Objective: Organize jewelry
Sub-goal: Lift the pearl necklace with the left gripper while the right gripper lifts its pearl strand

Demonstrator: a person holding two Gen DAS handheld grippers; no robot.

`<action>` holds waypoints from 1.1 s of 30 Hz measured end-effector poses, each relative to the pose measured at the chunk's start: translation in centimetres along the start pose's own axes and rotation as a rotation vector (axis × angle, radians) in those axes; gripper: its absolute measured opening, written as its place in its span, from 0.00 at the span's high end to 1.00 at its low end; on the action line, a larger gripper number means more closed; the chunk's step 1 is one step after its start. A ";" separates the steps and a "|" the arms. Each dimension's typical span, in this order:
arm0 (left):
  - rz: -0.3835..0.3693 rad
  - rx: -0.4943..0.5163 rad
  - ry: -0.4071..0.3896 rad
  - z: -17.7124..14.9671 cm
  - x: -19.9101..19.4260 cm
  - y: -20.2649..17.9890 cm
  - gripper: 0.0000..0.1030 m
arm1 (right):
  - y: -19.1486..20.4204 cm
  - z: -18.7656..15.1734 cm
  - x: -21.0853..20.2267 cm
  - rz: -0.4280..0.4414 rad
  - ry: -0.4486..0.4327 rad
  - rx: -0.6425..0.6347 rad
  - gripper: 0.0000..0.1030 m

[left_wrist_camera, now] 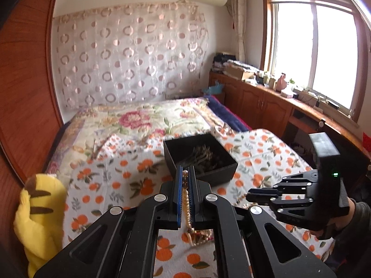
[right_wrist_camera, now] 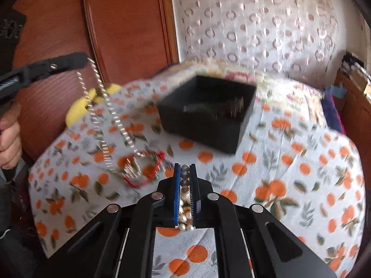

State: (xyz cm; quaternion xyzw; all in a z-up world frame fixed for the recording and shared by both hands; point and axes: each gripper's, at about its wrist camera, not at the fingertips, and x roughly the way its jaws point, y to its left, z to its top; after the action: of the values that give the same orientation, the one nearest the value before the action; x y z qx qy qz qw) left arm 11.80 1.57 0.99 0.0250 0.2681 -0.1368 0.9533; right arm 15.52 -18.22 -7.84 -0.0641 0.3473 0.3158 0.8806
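Jewelry is in three places at this moment: a pale bead strand [left_wrist_camera: 185, 199] clamped in the left gripper [left_wrist_camera: 185, 173], a run of larger grey and cream beads [right_wrist_camera: 184, 185] clamped in the right gripper [right_wrist_camera: 184, 169], and a loose heap with a red cord [right_wrist_camera: 148, 173] lying on the orange-print bedspread [right_wrist_camera: 289, 173]. Both pairs of jaws stand together on their strands, with the beads visible in the narrow gap between the pads. From the right wrist view, the strand in the left gripper hangs in a long loop whose lower end reaches the heap, so it is likely tangled there or at least dragging. Judged by appearance, these strands are light, limp and smooth; they will swing, slip through a slack grip, and may snap if pulled against a snag. A hold across several beads, as shown, appears safer than a pinch on a single bead. The black box [left_wrist_camera: 199, 159], open-topped and already holding dark pieces, sits on the bed just beyond both grippers; its rim is a catching edge for any dangling loop. Open room lies above and to the right of the box. A yellow plush toy [left_wrist_camera: 39, 215] and the wooden panel [left_wrist_camera: 25, 81] behind it bound the left side.
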 end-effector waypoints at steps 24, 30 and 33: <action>-0.009 0.057 -0.095 7.2 -1.4 -1.6 0.96 | -1.2 8.0 -8.7 -0.089 -0.260 -0.033 0.92; 0.009 0.077 -0.092 8.9 -0.5 -2.0 0.96 | -2.0 9.3 -9.7 -0.113 -0.289 -0.033 0.92; 0.029 0.109 -0.081 9.9 0.8 -2.6 0.96 | -2.5 9.6 -10.0 -0.134 -0.299 -0.038 0.92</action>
State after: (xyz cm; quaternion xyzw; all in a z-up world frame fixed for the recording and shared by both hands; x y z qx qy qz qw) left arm 16.72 -2.29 9.10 0.0753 0.2213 -0.1382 0.9624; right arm 16.88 -22.19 5.63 -0.0561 0.2015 0.2687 0.9403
